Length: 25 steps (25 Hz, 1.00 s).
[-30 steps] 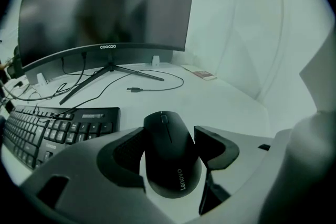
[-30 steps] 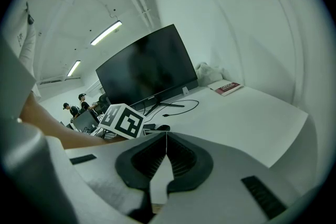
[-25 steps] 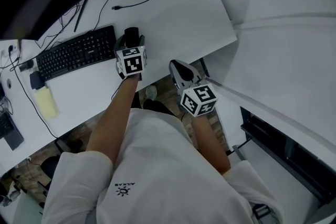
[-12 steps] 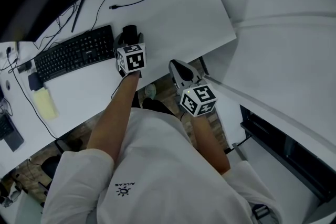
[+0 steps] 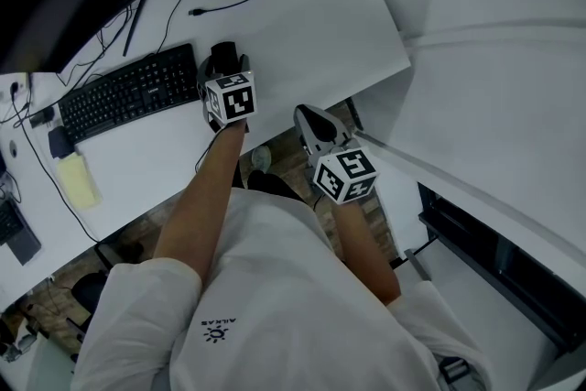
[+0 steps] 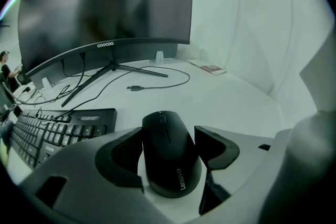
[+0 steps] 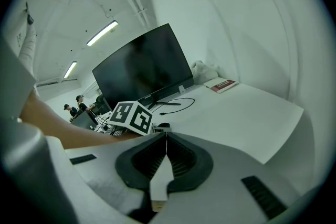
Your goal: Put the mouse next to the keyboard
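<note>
Fingers (image 6: 122, 157) of the left gripper (image 6: 169, 136) are set narrow on either side of the black mouse (image 6: 170, 160). The left pad is pressed to its flank and the right pad is against the other side. That second contact is hard to confirm from this angle, but it reads as a grip. The mouse sits flat on the white desk (image 6: 226, 97) with its wheel end pointing toward the monitor (image 6: 105, 2).

Mouse location: just beside the right end of the black keyboard (image 6: 58, 131), not touching it. A strip of bare desk and the left jaw lie between them. A loose black cable (image 6: 157, 77) runs across the desk beyond the mouse, and a red booklet (image 6: 211, 68) lies at the far corner.

In the head view the left gripper (image 5: 222, 61) is over the desk at the keyboard's (image 5: 128, 92) right end. A yellow notepad (image 5: 78, 177) lies nearer the desk's front edge, left of the arm.

The right gripper (image 7: 166, 136) has its jaws fully together with nothing between them. In the head view it (image 5: 308, 114) is held off the desk's front edge, over the floor, well apart from the mouse.
</note>
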Tool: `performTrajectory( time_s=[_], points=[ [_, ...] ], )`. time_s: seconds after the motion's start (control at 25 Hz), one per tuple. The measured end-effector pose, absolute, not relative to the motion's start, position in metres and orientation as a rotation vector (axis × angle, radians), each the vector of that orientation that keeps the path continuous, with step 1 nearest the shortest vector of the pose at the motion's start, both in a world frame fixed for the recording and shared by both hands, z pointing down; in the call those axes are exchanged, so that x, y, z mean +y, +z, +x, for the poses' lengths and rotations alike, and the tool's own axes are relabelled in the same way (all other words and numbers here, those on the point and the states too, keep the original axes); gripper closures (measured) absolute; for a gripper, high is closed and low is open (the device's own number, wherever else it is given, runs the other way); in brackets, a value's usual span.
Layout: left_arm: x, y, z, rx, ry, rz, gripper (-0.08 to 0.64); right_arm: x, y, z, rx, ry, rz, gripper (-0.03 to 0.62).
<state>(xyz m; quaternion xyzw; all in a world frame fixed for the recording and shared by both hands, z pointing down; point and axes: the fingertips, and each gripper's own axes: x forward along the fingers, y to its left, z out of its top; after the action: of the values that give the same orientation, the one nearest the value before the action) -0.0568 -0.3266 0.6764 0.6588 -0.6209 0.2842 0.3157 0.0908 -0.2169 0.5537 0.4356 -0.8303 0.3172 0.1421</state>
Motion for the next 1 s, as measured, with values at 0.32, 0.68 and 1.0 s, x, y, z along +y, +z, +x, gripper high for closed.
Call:
performTrajectory(
  time_s=[0.32,0.68,1.0],
  points=[
    [-0.326,0.676,-0.053,-1.605,0.769,1.794,0.224,-0.21,0.552,0.094,-2.394,0.911,1.261,0.574],
    [-0.32,0.665,-0.056,-1.597,0.766,1.861,0.181,-0.201,0.547,0.095,-2.407,0.898,1.27,0.574],
    [-0.309,0.643,-0.064,-1.6,0.718,1.904,0.184,-0.195,0.536,0.089,-2.466,0.856,1.251,0.572]
  ],
)
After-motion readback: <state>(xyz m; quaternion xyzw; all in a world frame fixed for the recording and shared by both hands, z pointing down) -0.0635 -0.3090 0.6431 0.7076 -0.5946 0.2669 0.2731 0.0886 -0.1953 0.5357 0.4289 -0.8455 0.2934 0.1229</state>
